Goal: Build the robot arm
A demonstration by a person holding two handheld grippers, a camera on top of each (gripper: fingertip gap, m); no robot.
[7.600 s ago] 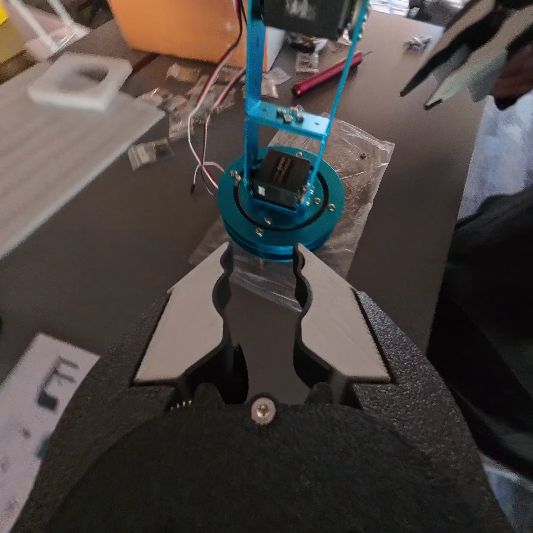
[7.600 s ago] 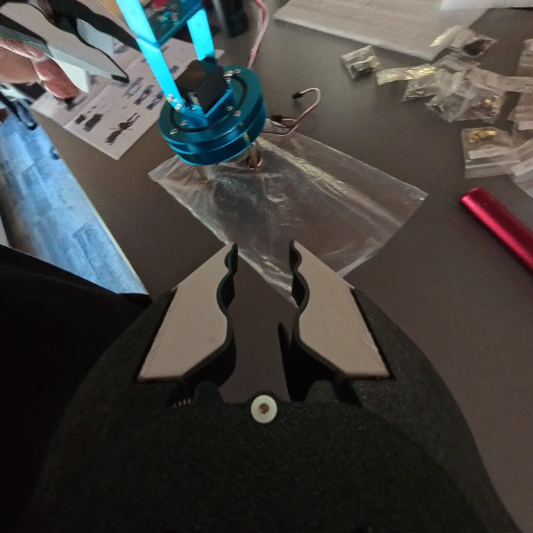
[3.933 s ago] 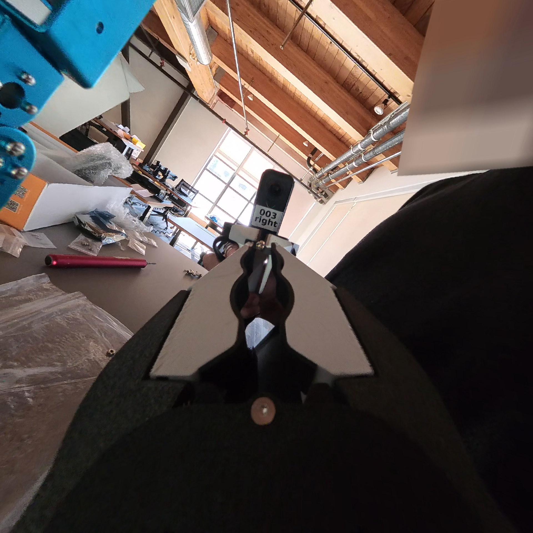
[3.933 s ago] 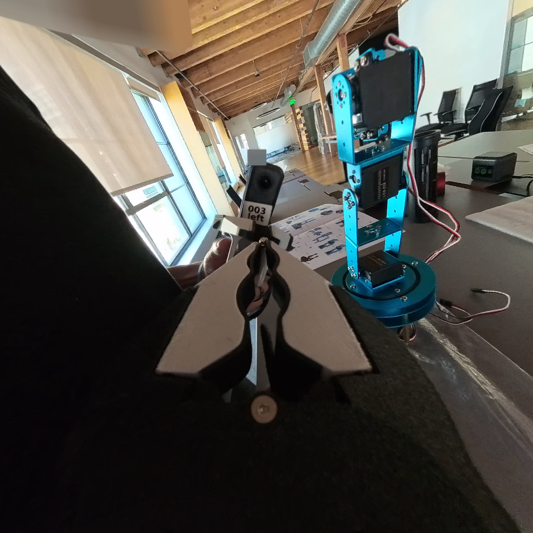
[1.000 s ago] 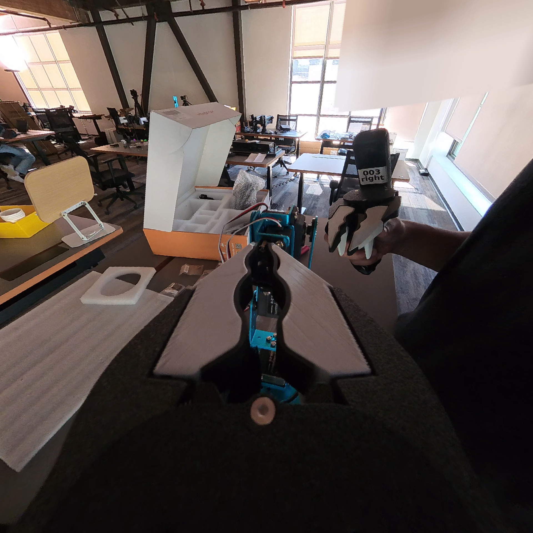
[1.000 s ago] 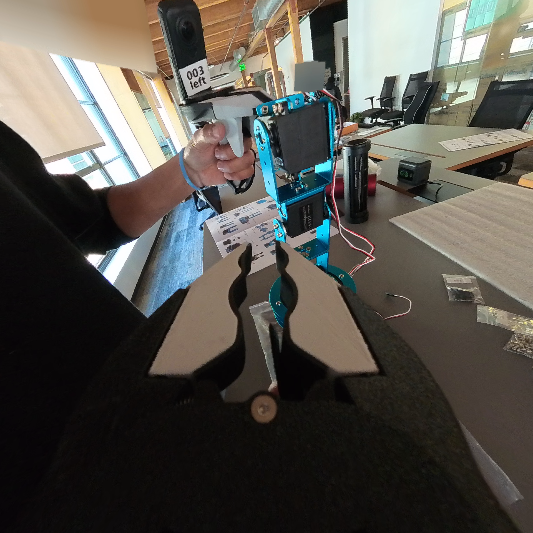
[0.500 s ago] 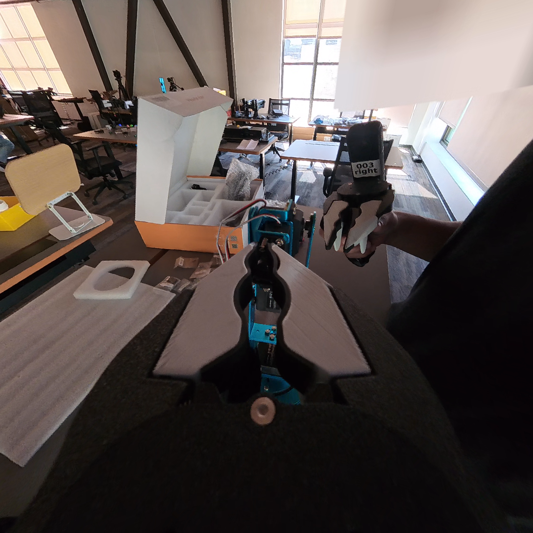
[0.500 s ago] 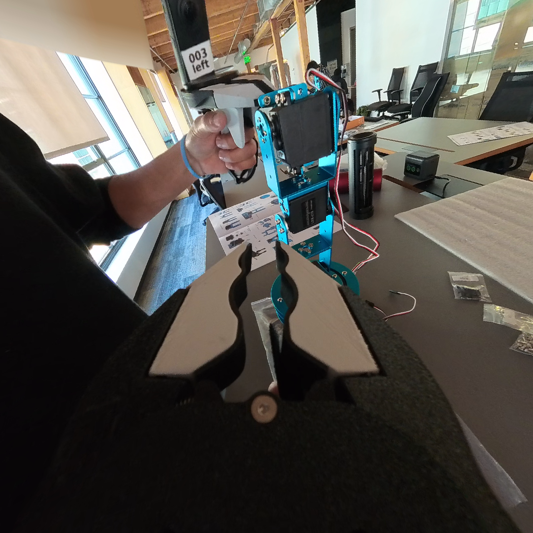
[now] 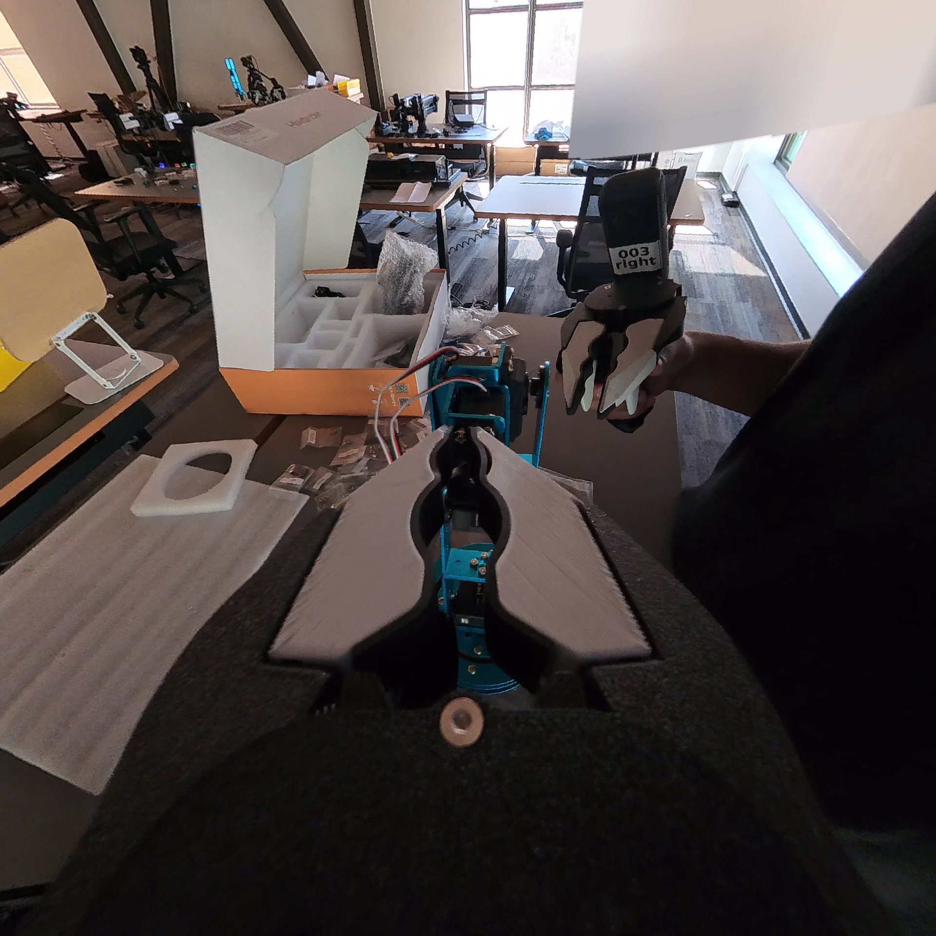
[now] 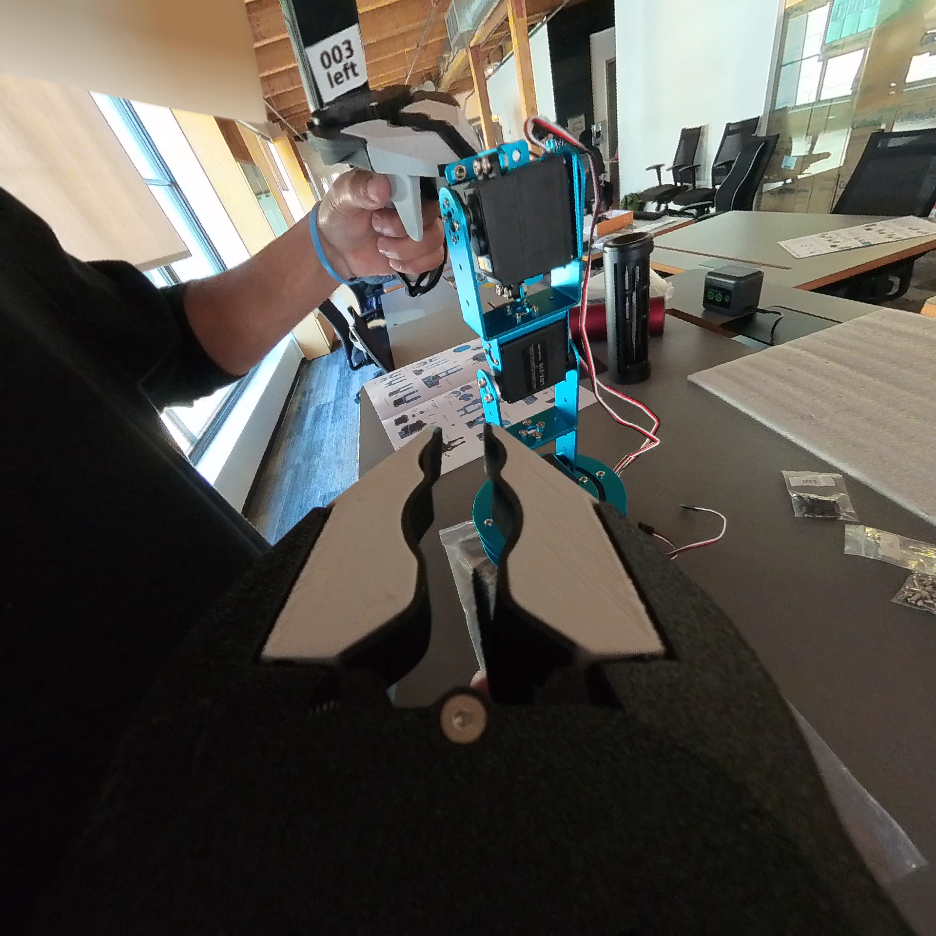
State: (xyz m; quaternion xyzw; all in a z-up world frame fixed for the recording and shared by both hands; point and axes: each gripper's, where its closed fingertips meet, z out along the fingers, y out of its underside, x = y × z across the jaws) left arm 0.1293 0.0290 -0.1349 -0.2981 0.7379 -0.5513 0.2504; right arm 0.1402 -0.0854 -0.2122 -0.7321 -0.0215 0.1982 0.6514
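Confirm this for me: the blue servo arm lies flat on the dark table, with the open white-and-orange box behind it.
Wrong in one respect: the blue servo arm stands upright on its round base on the dark table, not flat; the right wrist view shows this. The open white-and-orange box is behind it.

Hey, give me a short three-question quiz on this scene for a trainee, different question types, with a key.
1. True or false: the right hand-held gripper is clamped on the blue servo arm.
2. The black cylinder is: A upright on the table; B lying in a box; C held.
3. Which hand-held gripper is at the arm's top?
Key: 1 false; 2 A; 3 the left hand-held gripper.
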